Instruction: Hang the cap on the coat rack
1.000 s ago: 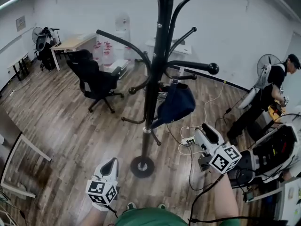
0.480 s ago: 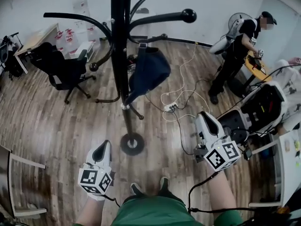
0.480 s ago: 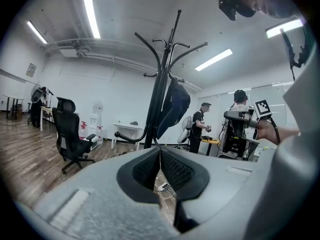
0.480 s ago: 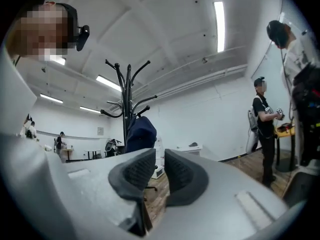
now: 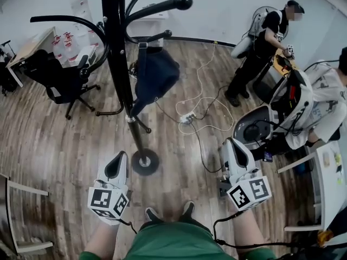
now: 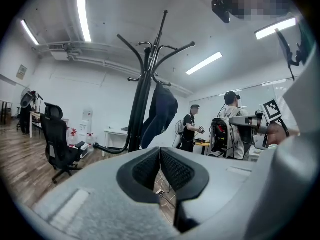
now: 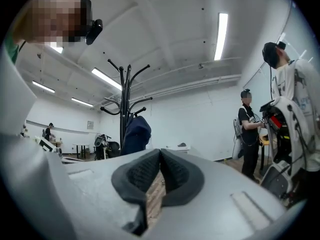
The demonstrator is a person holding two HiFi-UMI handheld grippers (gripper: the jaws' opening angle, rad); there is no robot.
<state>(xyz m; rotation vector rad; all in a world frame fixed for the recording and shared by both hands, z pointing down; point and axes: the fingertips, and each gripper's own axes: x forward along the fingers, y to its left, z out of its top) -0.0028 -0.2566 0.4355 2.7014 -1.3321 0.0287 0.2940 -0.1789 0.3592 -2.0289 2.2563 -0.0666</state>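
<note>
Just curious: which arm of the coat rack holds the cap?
The short lower arm, under the long ball-tipped arm; only it carries the dark blue cap.

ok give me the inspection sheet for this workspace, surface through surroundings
surface: wood-plank floor
job's things: coat rack upright; dark blue cap hanging from one of its hooks
clutter: grey equipment shell on the floor at right
grippers: left gripper shut, empty; right gripper jaws closing shut, nothing between them
cables: white cable with power strip loose on the floor; black lead trailing from the right gripper
surroundings: office chair, desk, two people at right
</note>
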